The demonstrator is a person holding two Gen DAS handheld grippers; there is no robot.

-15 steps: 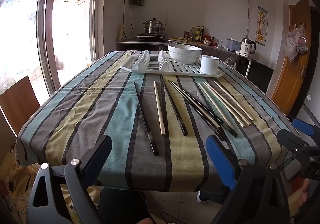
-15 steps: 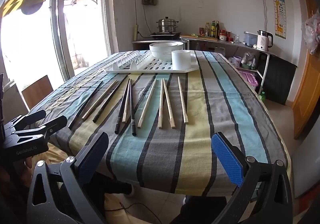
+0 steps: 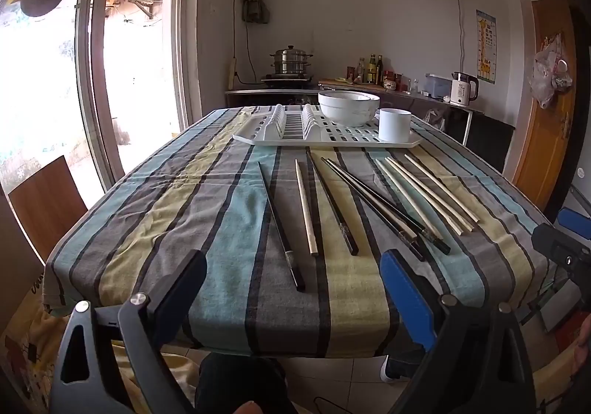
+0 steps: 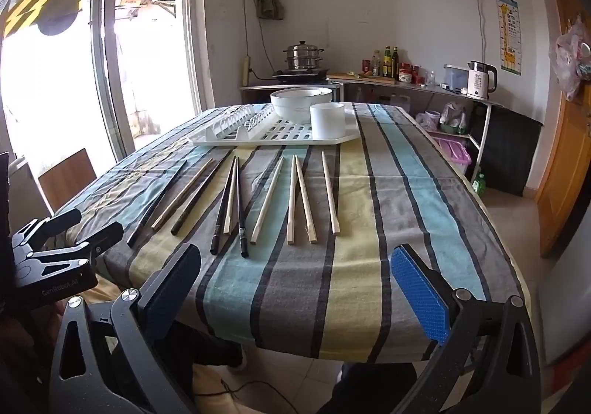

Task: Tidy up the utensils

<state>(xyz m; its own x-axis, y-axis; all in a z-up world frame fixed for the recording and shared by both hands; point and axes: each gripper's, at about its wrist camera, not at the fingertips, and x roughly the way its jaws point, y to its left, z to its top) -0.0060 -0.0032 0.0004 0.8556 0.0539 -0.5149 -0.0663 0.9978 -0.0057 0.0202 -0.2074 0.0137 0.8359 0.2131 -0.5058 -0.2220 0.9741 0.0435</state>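
Ahead, chopsticks on striped tablecloth, beyond empty wide-spread right claw

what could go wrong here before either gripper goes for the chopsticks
1. The two black chopsticks pinch a wooden chopstick between them; grabbing one may drag or scatter the others.
2. The chopsticks lie flat on a wrinkled striped tablecloth; the open right gripper or left gripper could snag the cloth instead.
3. The leftmost black chopstick ends near the table's front edge, so a nudge might roll it off.
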